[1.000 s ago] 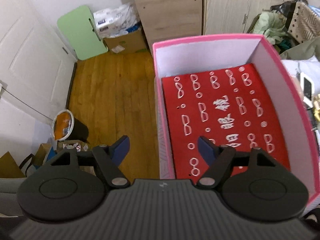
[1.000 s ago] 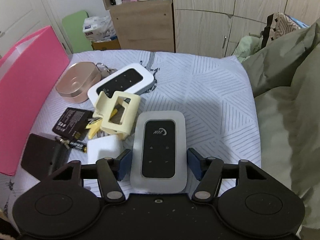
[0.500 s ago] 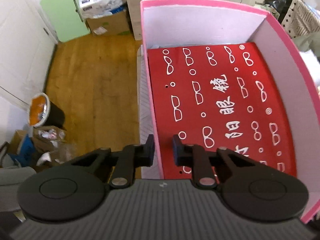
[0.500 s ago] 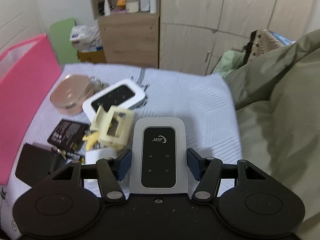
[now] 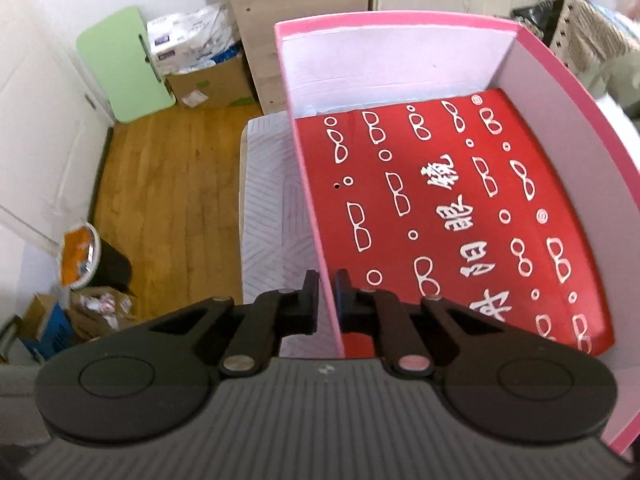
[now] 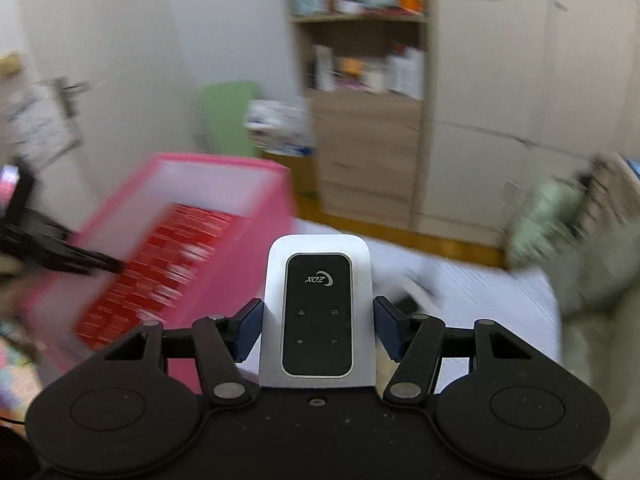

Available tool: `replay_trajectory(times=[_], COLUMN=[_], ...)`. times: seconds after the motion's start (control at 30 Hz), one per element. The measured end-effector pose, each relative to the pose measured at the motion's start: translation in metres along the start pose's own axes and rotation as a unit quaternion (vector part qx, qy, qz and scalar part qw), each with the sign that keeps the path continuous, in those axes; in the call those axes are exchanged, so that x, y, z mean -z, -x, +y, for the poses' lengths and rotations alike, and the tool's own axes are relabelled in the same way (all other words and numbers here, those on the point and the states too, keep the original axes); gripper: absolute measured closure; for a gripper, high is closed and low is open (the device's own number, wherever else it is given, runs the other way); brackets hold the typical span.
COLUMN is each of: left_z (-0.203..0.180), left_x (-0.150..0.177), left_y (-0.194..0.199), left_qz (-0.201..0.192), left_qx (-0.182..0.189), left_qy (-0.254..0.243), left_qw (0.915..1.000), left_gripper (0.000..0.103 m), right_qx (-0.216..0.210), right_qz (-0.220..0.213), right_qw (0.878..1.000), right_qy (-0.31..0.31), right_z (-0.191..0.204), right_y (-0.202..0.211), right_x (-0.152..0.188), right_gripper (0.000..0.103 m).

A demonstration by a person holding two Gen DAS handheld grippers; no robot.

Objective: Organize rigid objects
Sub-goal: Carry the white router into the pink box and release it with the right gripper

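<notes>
A pink box (image 5: 400,24) with white inner walls and a red printed floor stands on the bed. My left gripper (image 5: 326,294) is shut on the box's left wall (image 5: 316,216), one finger outside and one inside. My right gripper (image 6: 318,330) is shut on a white and black pocket router (image 6: 318,312) and holds it in the air, to the right of the pink box (image 6: 224,216). The left gripper shows as a dark shape (image 6: 60,254) at the box's left side in the blurred right wrist view.
A wooden floor (image 5: 168,184), a green board (image 5: 120,64) and a cardboard carton (image 5: 208,80) lie left of the bed. A wooden cabinet (image 5: 304,12) stands behind the box. The patterned bedsheet (image 6: 480,292) and green bedding (image 6: 592,264) are at the right.
My left gripper closed onto the box's left wall. My right gripper lifted the router off the bed and swung up and left toward the pink box.
</notes>
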State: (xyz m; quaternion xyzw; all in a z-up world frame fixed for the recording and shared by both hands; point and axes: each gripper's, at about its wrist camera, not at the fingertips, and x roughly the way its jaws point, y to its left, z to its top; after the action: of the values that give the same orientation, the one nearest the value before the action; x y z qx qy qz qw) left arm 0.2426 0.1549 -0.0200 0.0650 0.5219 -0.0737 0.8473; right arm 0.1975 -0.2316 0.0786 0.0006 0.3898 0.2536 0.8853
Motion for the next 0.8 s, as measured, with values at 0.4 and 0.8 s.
replay_trajectory(times=[0.4,0.8], left_z=[0.008,0.006], left_x=[-0.005,-0.002], left_y=[-0.007,-0.005], left_qz=[0.01,0.004], left_qx=[0.011,0.009], left_qy=[0.031,0.03], left_qw=[0.9994,0.9995], left_gripper=[0.096,0.095], right_qx=[-0.133,-0.117], right_qz=[0.16,0.235], right_qw=[0.977,0.961], right_qy=[0.035,-0.086], right_z=[0.08,0.086], right_y=[-0.136,-0.247], right_x=[-0.09,-0.081], right_gripper=[0.038,0.038])
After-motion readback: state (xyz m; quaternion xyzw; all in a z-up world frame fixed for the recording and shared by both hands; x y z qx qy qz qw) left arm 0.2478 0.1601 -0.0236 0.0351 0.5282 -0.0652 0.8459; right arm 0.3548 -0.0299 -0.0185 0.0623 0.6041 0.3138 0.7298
